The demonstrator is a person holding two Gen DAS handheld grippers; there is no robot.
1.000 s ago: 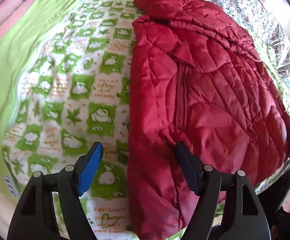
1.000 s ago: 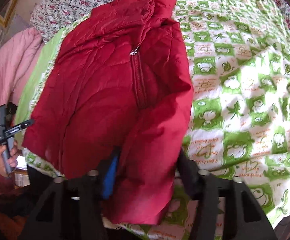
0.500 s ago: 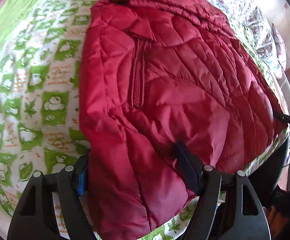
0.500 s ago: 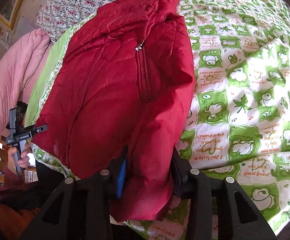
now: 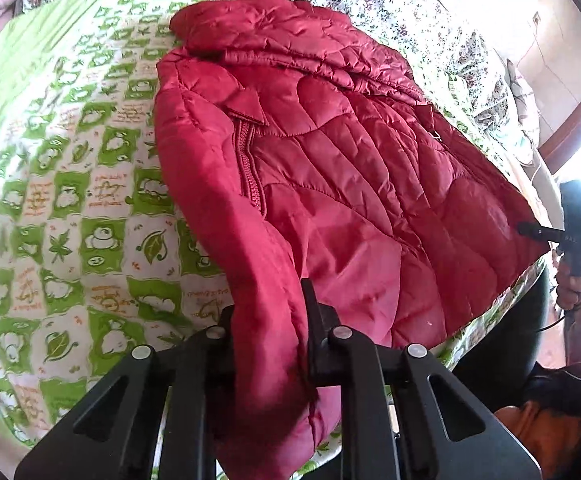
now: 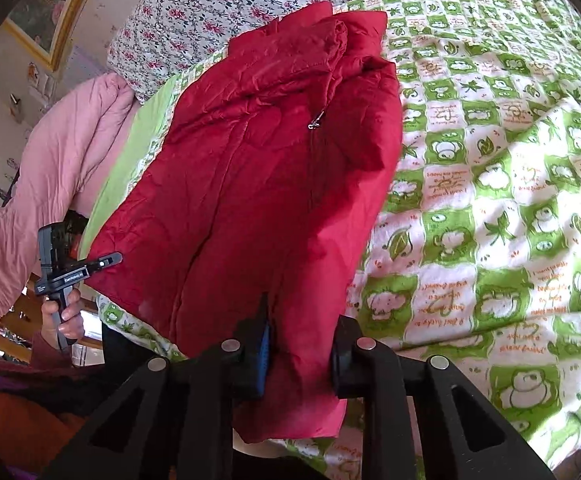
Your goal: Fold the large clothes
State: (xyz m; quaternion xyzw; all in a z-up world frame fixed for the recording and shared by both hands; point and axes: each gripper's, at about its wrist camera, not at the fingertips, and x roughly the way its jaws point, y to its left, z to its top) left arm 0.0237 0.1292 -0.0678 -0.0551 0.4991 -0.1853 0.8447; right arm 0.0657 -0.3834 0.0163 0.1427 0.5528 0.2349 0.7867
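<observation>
both grippers, left gripper [image 5: 268, 344] and right gripper [image 6: 296, 354], clamp the red jacket [image 5: 330, 168]

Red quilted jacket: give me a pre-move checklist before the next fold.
1. Left gripper shut on the red quilted jacket: ok, fabric bunched between its fingers.
2. Right gripper shut on the jacket's hem: ok.
3. Zipper done up: ok along the part that shows.
4. Jacket lying flat: not ok, collar end rumpled.
5. Jacket fully on the green-checked bedspread: not ok, hem overhangs the near edge.
6. Sleeves tucked in: cannot tell.
</observation>
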